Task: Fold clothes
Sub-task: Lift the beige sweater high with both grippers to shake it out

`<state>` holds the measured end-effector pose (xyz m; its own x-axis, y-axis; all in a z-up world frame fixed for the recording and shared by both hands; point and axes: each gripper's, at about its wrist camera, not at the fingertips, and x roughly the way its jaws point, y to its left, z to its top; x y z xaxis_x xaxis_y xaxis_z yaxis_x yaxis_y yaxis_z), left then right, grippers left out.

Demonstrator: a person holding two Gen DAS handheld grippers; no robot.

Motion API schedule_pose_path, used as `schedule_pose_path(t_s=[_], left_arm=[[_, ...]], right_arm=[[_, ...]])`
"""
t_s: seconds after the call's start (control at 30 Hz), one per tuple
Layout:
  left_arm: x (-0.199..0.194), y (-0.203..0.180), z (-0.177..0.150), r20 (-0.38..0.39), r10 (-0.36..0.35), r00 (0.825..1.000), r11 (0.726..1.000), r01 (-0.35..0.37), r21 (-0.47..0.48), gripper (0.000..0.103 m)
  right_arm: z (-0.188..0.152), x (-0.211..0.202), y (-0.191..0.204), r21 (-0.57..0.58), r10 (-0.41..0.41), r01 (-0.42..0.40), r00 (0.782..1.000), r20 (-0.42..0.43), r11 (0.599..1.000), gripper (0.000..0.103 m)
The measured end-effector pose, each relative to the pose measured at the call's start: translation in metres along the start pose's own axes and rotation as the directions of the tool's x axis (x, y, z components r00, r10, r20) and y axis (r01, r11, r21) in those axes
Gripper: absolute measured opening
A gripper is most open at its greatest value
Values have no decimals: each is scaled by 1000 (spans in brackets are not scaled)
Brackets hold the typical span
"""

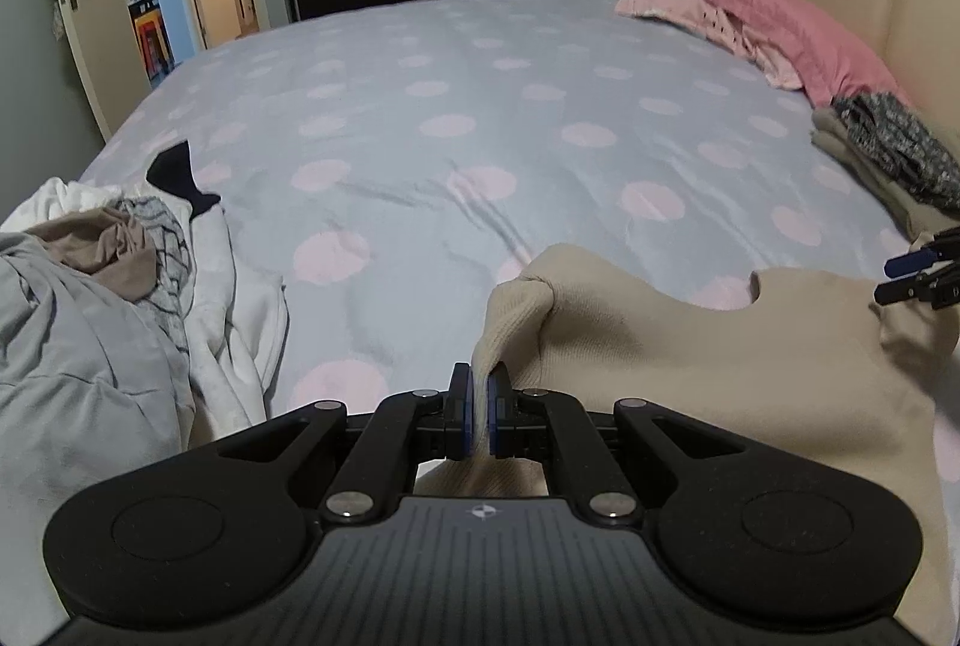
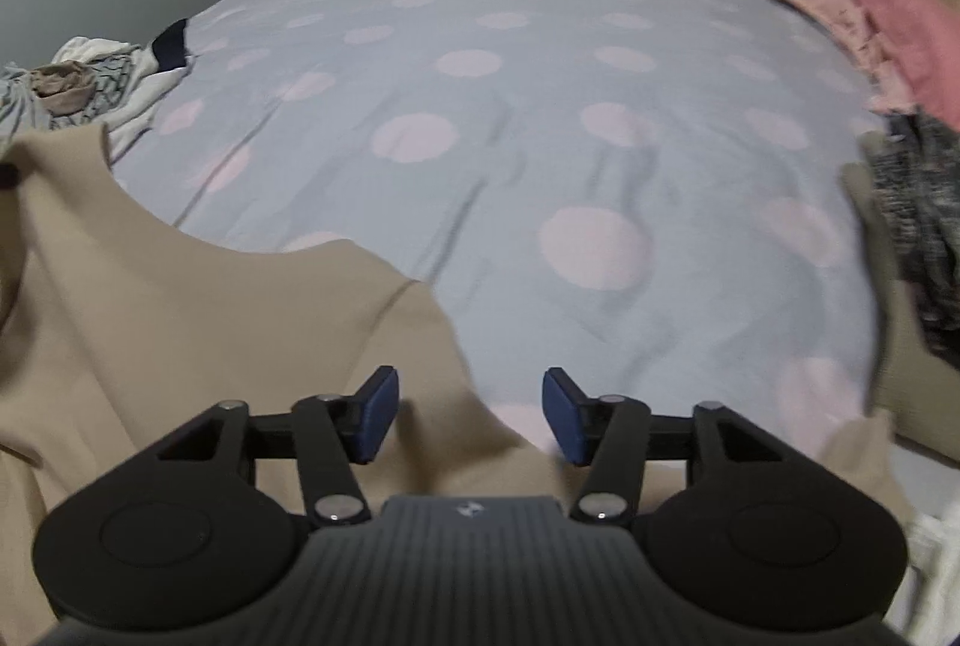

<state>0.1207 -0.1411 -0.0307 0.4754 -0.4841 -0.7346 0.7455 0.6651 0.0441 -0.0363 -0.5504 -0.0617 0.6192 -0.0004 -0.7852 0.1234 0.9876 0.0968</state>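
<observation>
I have the beige top (image 1: 690, 364) laid out at the near edge of the bed (image 1: 480, 105), its scooped neckline facing the far side, and I am partway through spreading it flat before any fold. My left gripper (image 1: 478, 406) is clenched on a bunched corner of the top, the cloth pinched between the two blue pads and rising in a small ridge just ahead of them. My right gripper (image 2: 471, 415) is released: its jaws stand apart with nothing pressed between them, beige cloth lying under the left pad and bare spotted sheet under the right (that view is smeared, so I cannot tell exactly how the edge lies there). In the left view the right gripper's tips show at the frame's right edge, over the far shoulder of the top.

As I judge it, the step in hand is squaring the garment, with one side held and the other just let go. The next move calls for the right gripper to come down on the near hem or side seam and take a clean pinch of one layer only, so both hands can pull the cloth taut and lay it smooth.

The unfolded heap (image 1: 108, 274) waits at the left, and finished pieces (image 1: 888, 153) sit stacked at the right near the pink pillow (image 1: 798, 27).
</observation>
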Motion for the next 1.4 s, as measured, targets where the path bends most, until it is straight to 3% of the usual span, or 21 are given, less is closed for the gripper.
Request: schedule_pose_path(t_s=[0.13,0.2,0.27,0.3,0.47,0.57,0.67,0.83,1.0,1.07,1.13,1.2,1.23,1.3,1.4], left_arm=[[10,3,-1,-25,0,1000,1000,0,-8,3],[14,3,0,-32,0,1000,1000,0,-14,3],[14,4,1,-34,2,999,1000,-3,-21,3],[14,4,2,-34,3,999,1000,-4,-24,3],[-2,0,8,35,31,999,999,-31,-14,3],[-24,0,13,121,45,992,999,-41,-35,3],[-54,2,20,217,52,975,997,-37,-71,2],[-106,7,36,318,44,947,993,-7,-115,2],[-165,7,51,426,48,904,994,0,-112,2],[-191,2,57,474,45,879,996,-5,-84,2],[-219,-3,62,514,34,857,999,-9,-51,2],[-242,-5,64,534,18,845,1000,-2,-29,2],[-250,-8,64,539,2,842,1000,8,-16,2],[-260,-17,61,540,-12,842,1000,0,21,2],[-264,-35,54,523,-11,852,997,-33,75,2]], right_arm=[[4,23,-8,64,47,-43,997,-68,997,57],[5,34,-12,116,94,-83,991,-95,990,45],[6,38,-12,143,124,-110,988,-92,984,10],[8,37,-11,150,136,-123,987,-82,981,6],[20,4,-2,122,79,-83,996,42,989,5],[31,-32,0,133,25,-48,986,164,990,5],[37,-73,12,118,-20,-14,958,286,993,5],[38,-140,34,120,-87,38,894,440,992,5],[36,-206,56,117,-127,74,822,556,990,5],[35,-236,66,112,-148,101,786,601,989,4],[34,-269,75,114,-185,147,735,652,983,0],[32,-303,82,121,-219,189,680,700,974,0],[32,-319,83,121,-218,189,665,715,974,0],[32,-344,81,110,-188,158,672,717,981,0],[30,-350,81,86,-164,143,723,672,986,0]])
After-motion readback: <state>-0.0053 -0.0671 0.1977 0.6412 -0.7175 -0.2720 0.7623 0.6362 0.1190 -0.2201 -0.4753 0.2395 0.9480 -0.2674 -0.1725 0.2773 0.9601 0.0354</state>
